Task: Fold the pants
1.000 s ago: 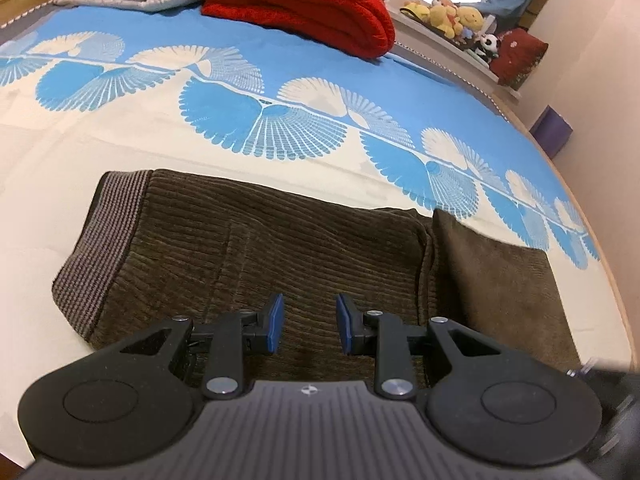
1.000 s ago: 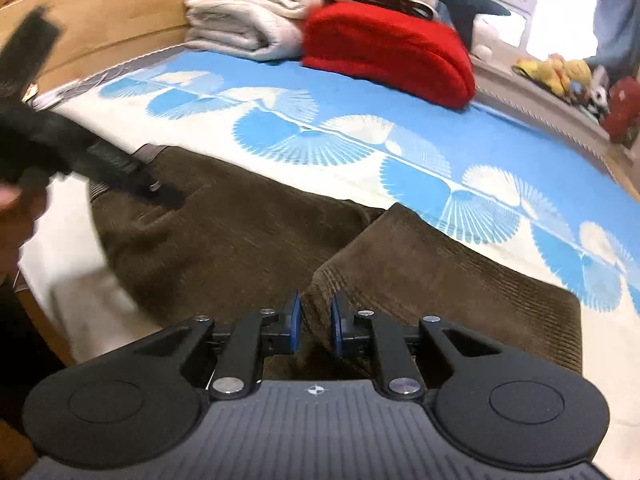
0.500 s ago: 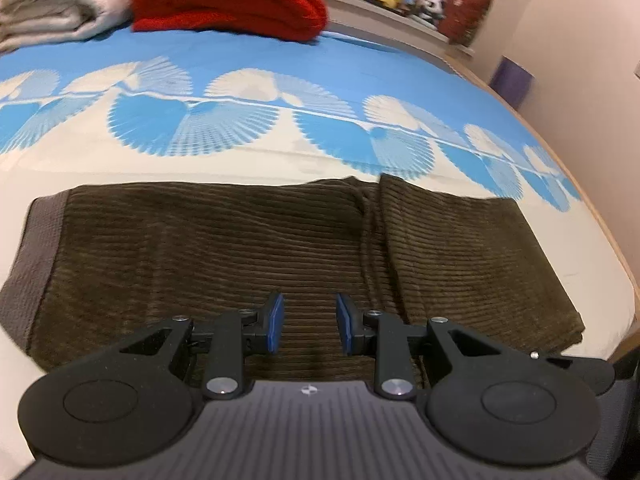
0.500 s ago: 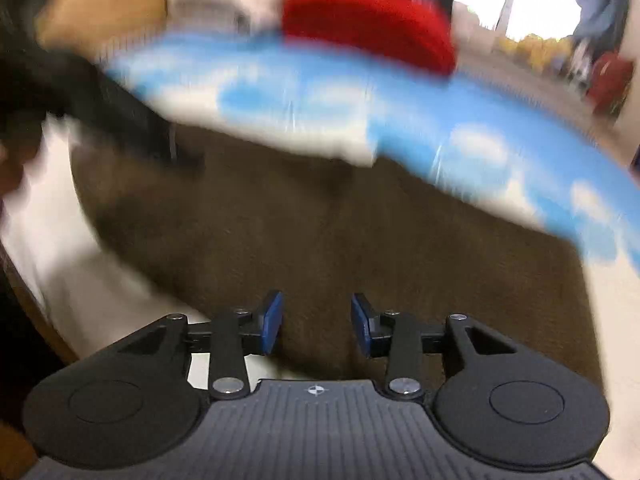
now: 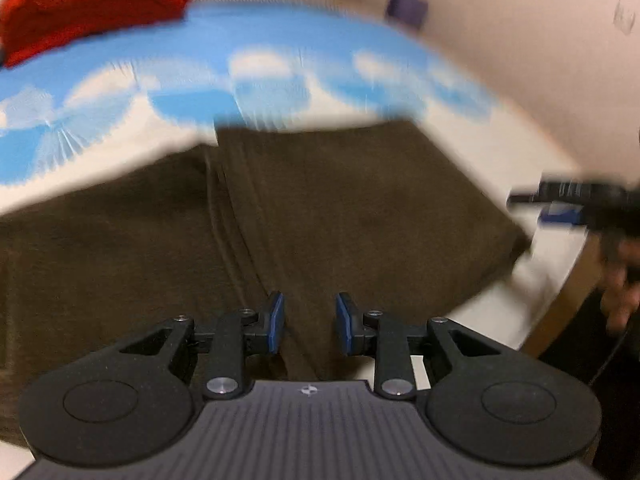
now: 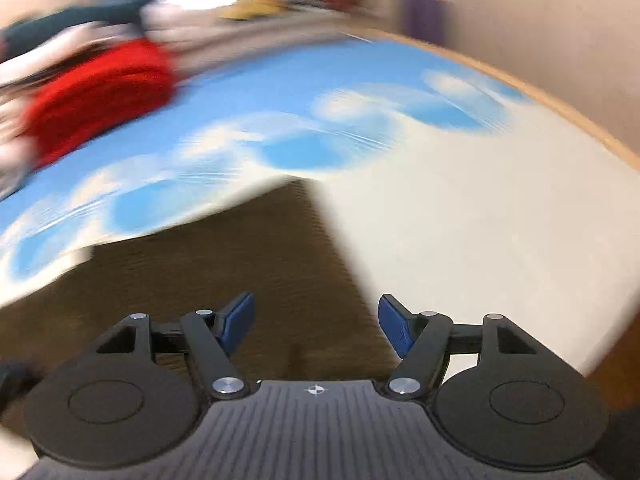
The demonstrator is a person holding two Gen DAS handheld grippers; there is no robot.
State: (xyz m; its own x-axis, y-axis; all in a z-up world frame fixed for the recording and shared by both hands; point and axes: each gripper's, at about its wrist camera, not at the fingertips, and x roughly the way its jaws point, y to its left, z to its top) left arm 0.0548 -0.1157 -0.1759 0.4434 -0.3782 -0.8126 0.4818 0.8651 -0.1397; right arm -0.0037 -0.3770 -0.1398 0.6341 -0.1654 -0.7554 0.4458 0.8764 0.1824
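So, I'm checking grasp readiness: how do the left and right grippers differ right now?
The left gripper has its blue pads a narrow gap apart; the right gripper is spread much wider. The left sits over a lengthwise crease in the brown corduroy pants; the right sits over the pants' end edge, beside the blue-and-cream bedspread. Both are open and hold nothing.

One pair of brown corduroy pants [image 5: 320, 216] lies on one bed [image 6: 480, 220]. One red folded blanket [image 5: 88, 4] sits at ten o'clock. Two tongs: left tongs [image 5: 310, 322], right tongs [image 6: 316, 326]. One purple box [image 5: 406, 10] at one o'clock.
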